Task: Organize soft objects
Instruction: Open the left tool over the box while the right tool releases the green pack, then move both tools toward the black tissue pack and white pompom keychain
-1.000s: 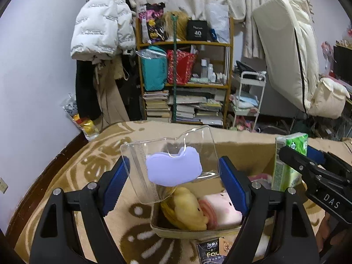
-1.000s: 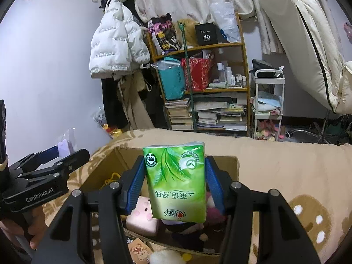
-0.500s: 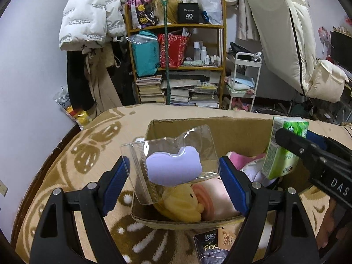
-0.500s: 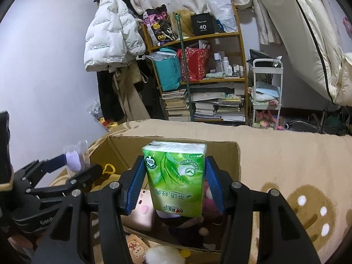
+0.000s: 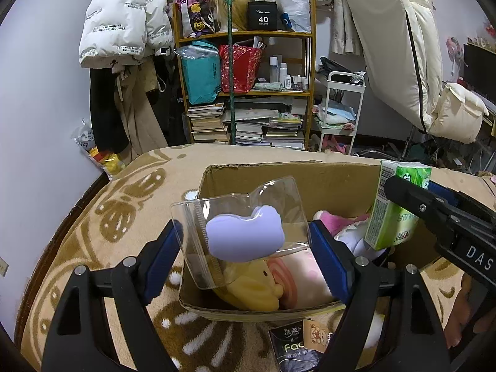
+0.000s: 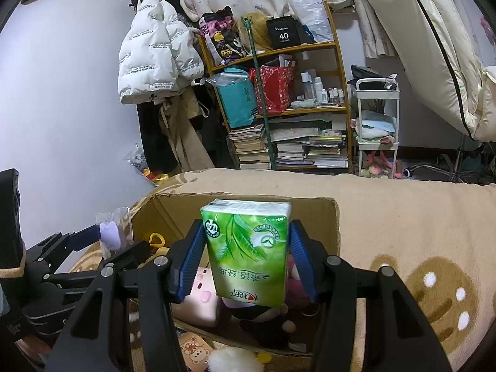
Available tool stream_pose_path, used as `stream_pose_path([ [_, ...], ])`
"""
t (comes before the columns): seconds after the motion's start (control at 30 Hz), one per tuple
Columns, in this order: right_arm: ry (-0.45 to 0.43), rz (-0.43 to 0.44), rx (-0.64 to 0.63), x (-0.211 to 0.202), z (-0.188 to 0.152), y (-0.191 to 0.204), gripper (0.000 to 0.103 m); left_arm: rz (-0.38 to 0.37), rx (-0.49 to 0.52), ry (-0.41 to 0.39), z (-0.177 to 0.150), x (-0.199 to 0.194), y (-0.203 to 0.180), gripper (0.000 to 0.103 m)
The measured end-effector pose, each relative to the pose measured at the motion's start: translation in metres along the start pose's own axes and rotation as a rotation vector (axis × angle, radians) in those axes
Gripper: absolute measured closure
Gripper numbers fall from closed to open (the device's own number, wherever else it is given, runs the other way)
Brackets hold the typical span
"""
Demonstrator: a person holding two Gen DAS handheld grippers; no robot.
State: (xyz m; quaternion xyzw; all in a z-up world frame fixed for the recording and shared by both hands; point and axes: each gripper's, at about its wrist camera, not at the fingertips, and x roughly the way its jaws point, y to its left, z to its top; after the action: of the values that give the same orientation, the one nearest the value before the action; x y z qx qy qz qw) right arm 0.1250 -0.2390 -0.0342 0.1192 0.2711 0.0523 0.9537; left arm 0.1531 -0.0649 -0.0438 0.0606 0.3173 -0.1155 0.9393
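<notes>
Grippers both hang loaded over the cardboard box (image 5: pixel 279 179): the left gripper (image 5: pixel 245 245) is clamped on a clear pouch (image 5: pixel 241 232) with a lilac pad, the right gripper (image 6: pixel 246 252) on a green tissue pack (image 6: pixel 246 248). The step looks like depositing; next, each should lower and let go among the plush toys (image 5: pixel 257 288).
</notes>
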Motion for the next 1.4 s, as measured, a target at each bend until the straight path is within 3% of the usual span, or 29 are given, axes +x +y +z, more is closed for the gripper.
stream_pose_path([
  [0.23, 0.007, 0.026, 0.031, 0.002, 0.0, 0.0, 0.044, -0.001, 0.001, 0.004, 0.0, 0.001, 0.0, 0.021],
  [0.37, -0.005, 0.042, 0.053, 0.0, 0.0, 0.0, 0.03, -0.001, 0.004, 0.016, 0.0, 0.002, 0.0, 0.021],
  [0.73, -0.026, 0.06, 0.065, -0.006, 0.004, -0.003, 0.025, 0.009, 0.027, 0.018, -0.002, 0.001, -0.004, 0.018],
  [0.8, -0.031, 0.052, 0.063, -0.009, 0.005, -0.004, 0.023, 0.016, 0.028, 0.015, -0.001, -0.001, -0.003, 0.01],
  [0.87, -0.038, 0.043, 0.063, -0.012, 0.007, -0.005, 0.016, 0.027, 0.031, -0.007, -0.001, -0.006, -0.003, 0.009],
  [1.0, -0.049, 0.004, 0.046, -0.019, 0.01, -0.004, 0.011, 0.046, 0.035, -0.002, 0.001, -0.011, -0.001, 0.009],
  [1.1, -0.054, -0.023, 0.043, -0.026, 0.009, -0.003, 0.0, 0.05, 0.018, 0.016, 0.001, -0.018, 0.005, 0.009],
  [1.4, -0.015, -0.05, 0.029, -0.052, -0.001, 0.002, 0.0, 0.055, -0.062, 0.034, -0.004, -0.052, 0.027, 0.003],
])
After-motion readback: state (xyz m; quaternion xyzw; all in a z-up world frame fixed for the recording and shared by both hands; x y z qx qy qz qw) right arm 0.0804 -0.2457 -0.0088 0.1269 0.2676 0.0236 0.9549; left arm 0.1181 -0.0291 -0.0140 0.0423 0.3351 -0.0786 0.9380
